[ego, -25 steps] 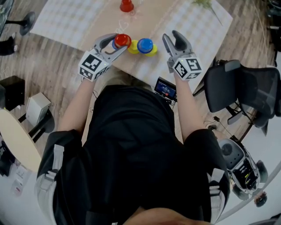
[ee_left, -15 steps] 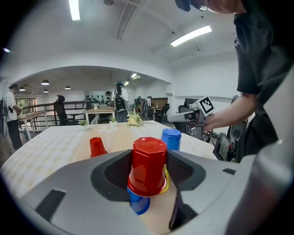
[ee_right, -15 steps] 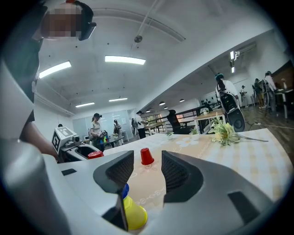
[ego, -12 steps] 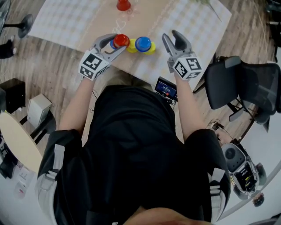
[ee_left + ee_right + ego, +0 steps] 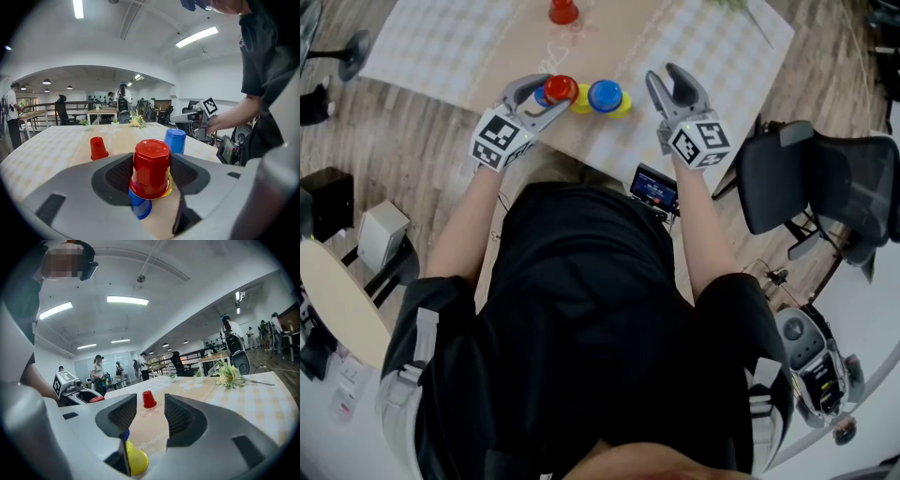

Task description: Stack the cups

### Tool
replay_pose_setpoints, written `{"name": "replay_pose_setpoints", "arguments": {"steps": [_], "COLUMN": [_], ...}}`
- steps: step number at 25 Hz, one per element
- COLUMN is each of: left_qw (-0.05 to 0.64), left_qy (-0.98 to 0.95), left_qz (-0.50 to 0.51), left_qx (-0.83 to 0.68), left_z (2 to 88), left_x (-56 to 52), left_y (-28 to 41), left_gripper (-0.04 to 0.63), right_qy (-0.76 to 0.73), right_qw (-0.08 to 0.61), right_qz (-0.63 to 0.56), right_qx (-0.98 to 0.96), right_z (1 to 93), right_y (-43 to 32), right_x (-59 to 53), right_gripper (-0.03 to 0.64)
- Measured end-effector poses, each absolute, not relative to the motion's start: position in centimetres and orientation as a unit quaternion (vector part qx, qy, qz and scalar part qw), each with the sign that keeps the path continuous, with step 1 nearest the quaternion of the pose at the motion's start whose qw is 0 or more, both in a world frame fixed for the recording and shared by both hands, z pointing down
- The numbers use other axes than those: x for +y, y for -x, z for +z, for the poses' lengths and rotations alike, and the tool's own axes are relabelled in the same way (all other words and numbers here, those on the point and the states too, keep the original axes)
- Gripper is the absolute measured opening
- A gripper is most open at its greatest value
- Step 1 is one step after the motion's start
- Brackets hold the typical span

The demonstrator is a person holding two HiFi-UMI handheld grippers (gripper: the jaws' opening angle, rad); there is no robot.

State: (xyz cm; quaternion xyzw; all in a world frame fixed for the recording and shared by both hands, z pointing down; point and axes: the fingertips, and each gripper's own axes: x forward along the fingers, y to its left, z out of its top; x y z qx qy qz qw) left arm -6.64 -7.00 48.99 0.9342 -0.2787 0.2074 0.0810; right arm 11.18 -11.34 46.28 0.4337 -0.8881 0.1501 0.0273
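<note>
Two tongs at the near table edge, left one loaded.
My left tongs (image 5: pixel 151 169) clamp the upturned red cup (image 5: pixel 151 161) pad to pad, just above a blue cup (image 5: pixel 140 207) and a yellow rim on the table (image 5: pixel 506 42). My right tongs (image 5: pixel 151 413) stand apart with nothing between them. A second blue cup (image 5: pixel 607 95) sits on a yellow cup (image 5: pixel 625 106) between the tongs. A second red cup (image 5: pixel 563 11) stands well beyond.

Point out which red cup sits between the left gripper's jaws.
The nearer red cup, upside down, gripped above a blue cup; the other red cup stands alone, farther off.
</note>
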Motion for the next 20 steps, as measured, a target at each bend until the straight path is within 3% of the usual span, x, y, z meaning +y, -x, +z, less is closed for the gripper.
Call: {"name": "replay_pose_setpoints", "arguments": {"steps": [8,20], "left_qw": [0.077,0.034], "left_qy": [-0.939,-0.95], "left_qz": [0.194,0.067], "left_qx": [-0.275,-0.303], "left_z": [48.3,40.3], "left_x": [-6.8,-7.9], "left_y": [6.8,10.0], "left_gripper": [0.255,0.255], "right_qy": [-0.431,-0.426], "right_qw": [0.034,0.034], "right_qz": [0.153,0.149], "right_qx": [-0.889,-0.892], "right_z": [46.8,46.5], "right_y": [-11.4,-11.1], "right_x": [-11.4,-12.1], "right_gripper": [0.195,0.195]}}
